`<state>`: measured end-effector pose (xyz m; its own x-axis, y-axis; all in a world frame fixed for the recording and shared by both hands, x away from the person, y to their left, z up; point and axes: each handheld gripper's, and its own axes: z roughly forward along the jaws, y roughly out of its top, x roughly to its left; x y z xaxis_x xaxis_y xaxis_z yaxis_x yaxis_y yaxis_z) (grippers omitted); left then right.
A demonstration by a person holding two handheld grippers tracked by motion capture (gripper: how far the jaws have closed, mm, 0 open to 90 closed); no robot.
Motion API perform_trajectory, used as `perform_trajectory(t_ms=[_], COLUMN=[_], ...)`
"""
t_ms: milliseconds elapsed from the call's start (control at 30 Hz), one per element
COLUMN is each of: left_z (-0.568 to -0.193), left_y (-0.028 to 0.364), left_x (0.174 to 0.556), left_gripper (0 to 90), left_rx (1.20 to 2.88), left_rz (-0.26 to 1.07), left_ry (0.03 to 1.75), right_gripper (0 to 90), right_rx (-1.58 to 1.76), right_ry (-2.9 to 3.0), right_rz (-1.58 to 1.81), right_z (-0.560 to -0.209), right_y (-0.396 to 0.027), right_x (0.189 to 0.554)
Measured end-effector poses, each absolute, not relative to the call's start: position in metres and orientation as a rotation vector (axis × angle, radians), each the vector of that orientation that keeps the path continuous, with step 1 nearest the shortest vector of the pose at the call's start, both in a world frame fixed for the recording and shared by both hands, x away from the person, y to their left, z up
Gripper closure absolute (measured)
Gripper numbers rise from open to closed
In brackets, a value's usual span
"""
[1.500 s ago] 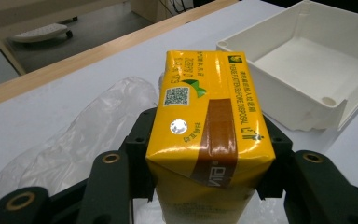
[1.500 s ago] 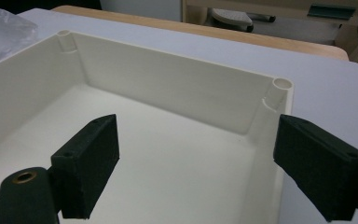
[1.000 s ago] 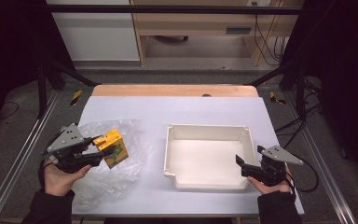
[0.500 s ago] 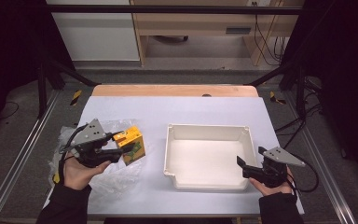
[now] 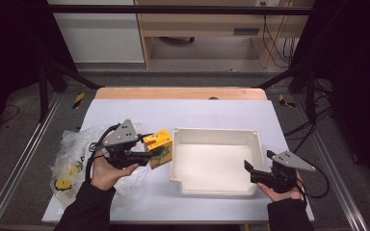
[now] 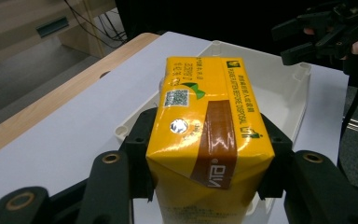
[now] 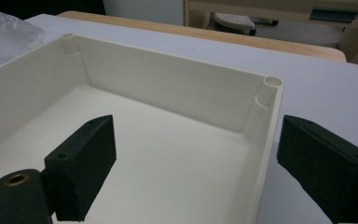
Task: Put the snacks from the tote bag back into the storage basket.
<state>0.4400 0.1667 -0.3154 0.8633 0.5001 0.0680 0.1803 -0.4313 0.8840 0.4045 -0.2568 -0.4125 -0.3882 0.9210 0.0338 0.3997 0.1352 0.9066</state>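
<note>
White table (image 5: 188, 115) with a bare wooden strip (image 5: 180, 93) along its far edge, set in a dark metal frame (image 5: 24, 159). Grey floor beyond, a white cabinet (image 5: 101, 33) and a wooden desk (image 5: 207, 24) at the back, cables (image 5: 270, 33) hanging at its right end. Room dark at both sides.

Left tongs (image 5: 150, 157) pinch a yellow drink carton (image 5: 159, 148) across its sides, held off the table just beside the left wall of the white tray (image 5: 215, 137). A crumpled clear plastic bag (image 5: 72, 159) lies on the table's left part, under and behind the left hand (image 5: 107, 172).

Right tongs (image 5: 249, 172) are spread with nothing between the pads, straddling the tray's near right corner wall. Tray interior is bare.
</note>
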Motion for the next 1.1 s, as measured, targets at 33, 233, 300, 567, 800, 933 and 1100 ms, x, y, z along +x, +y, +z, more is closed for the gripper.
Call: perform_trajectory(t_ms=[33, 233, 300, 567, 800, 933, 1100], left_z=[-0.316, -0.316, -0.317, -0.321, -0.327, -0.332, -0.337], left_y=[0.162, 0.144, 0.138, 0.115, 0.104, 0.099, 0.094], left_x=[0.441, 0.444, 0.446, 0.451, 0.454, 0.457, 0.458], left_gripper=[50.5, 50.5, 50.5, 50.5, 50.5, 50.5, 50.5], left_rx=[2.019, 2.022, 2.025, 2.046, 2.047, 2.053, 2.064], left_rz=[0.391, 0.369, 0.360, 0.329, 0.295, 0.277, 0.260], left_ry=[0.488, 0.450, 0.438, 0.395, 0.366, 0.350, 0.332], right_gripper=[11.9, 11.9, 11.9, 11.8, 11.7, 11.7, 11.7], right_rx=[1.264, 1.263, 1.268, 1.264, 1.263, 1.259, 1.257], right_ry=[1.863, 1.869, 1.868, 1.867, 1.881, 1.881, 1.878], right_rz=[1.219, 1.222, 1.224, 1.230, 1.227, 1.225, 1.228], right_z=[-0.412, -0.413, -0.414, -0.413, -0.415, -0.415, -0.414], right_y=[-0.257, -0.256, -0.256, -0.256, -0.254, -0.253, -0.254], right_x=[0.405, 0.405, 0.406, 0.406, 0.407, 0.408, 0.408])
